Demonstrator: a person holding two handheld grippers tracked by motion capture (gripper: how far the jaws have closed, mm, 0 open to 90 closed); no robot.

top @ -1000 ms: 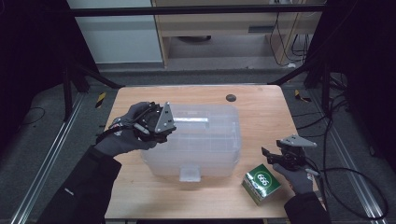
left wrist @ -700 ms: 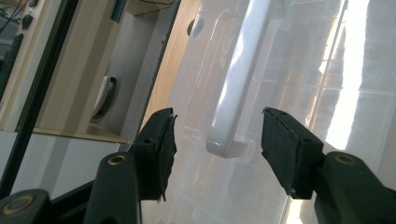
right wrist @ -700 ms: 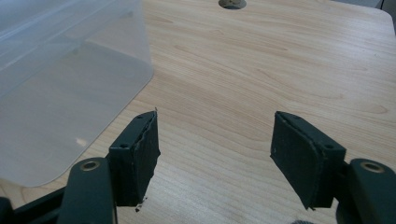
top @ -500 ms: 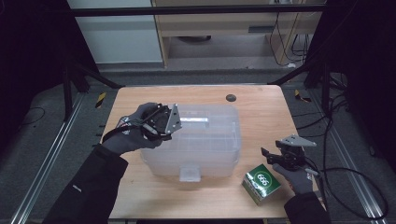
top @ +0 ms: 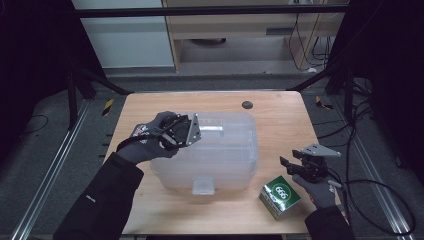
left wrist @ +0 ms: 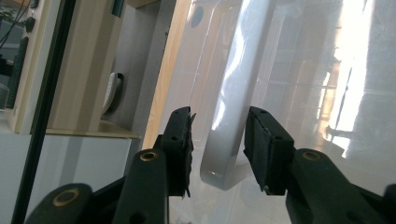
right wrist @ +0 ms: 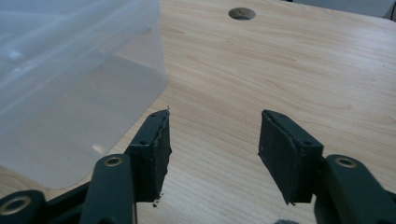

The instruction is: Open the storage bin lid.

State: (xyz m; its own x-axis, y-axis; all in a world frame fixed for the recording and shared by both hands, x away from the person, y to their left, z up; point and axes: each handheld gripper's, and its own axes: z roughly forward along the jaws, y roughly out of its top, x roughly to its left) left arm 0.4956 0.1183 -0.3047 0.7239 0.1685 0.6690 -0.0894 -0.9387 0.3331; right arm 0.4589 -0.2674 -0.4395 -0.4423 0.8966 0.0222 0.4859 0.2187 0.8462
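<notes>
The left gripper (top: 192,131) has slid a bit lower-left and its fingers have been closing around the handle (left wrist: 229,140) of the clear box (top: 220,165) mid-tabletop, not squeezing yet. The right gripper (top: 290,165), lower right, has narrowed too but holds nothing.

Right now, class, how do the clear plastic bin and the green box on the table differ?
The clear plastic bin is see-through and far larger; the green box is opaque and small. The bin sits mid-table with the left gripper straddling its latch; the box lies at the near right corner, beside the right gripper. Both rest on the wooden table.
</notes>
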